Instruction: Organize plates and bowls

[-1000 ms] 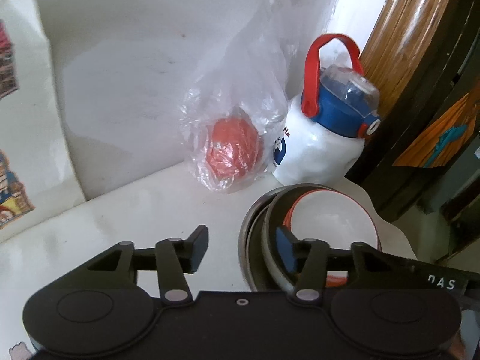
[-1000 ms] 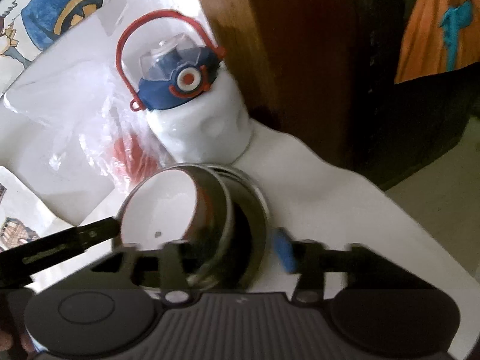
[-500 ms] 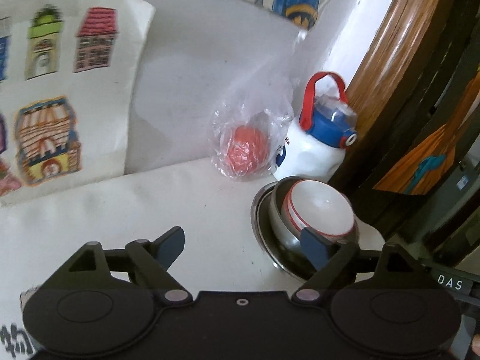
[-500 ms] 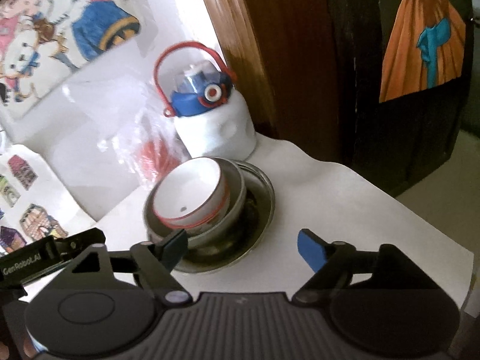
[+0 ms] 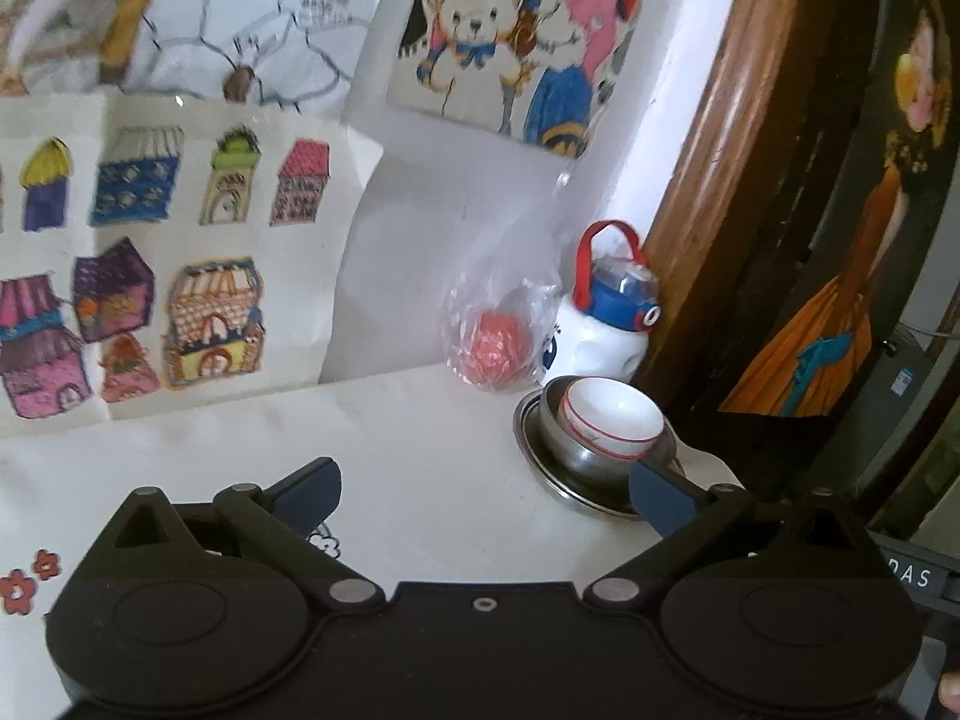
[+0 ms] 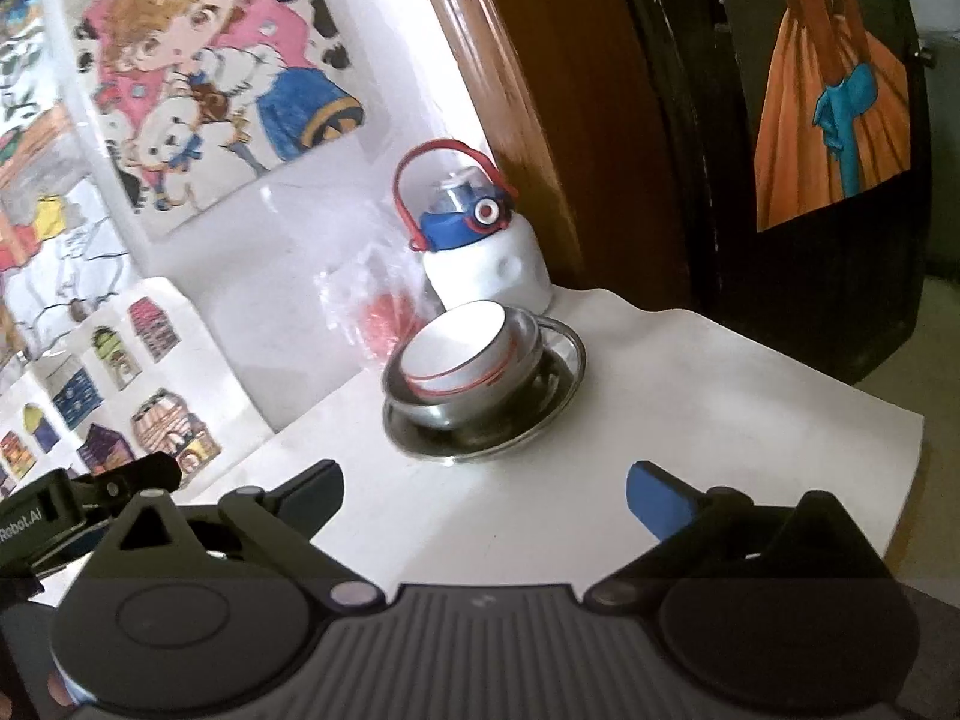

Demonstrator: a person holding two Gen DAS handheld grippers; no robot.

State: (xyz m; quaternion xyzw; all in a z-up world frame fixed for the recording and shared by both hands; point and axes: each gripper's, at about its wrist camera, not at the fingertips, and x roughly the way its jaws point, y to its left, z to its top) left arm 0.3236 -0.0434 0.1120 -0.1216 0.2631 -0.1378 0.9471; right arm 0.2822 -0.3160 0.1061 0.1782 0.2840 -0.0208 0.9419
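Nested dishes ahead of both empty, wide-open grippers

The left gripper (image 5: 483,489) and right gripper (image 6: 485,495) both stand spread wide, holding nothing. Ahead and right of the left one, ahead and slightly left of the right one, a white bowl (image 6: 459,345) with red bands sits tilted inside a steel bowl (image 6: 474,405) on a steel plate (image 6: 561,402), near the table (image 6: 720,420) corner. The white bowl looks ceramic: stiff, breakable, glossy and likely slippery, so pinching its raised rim seems safest. The steel pieces should be light, rigid and prone to sliding.
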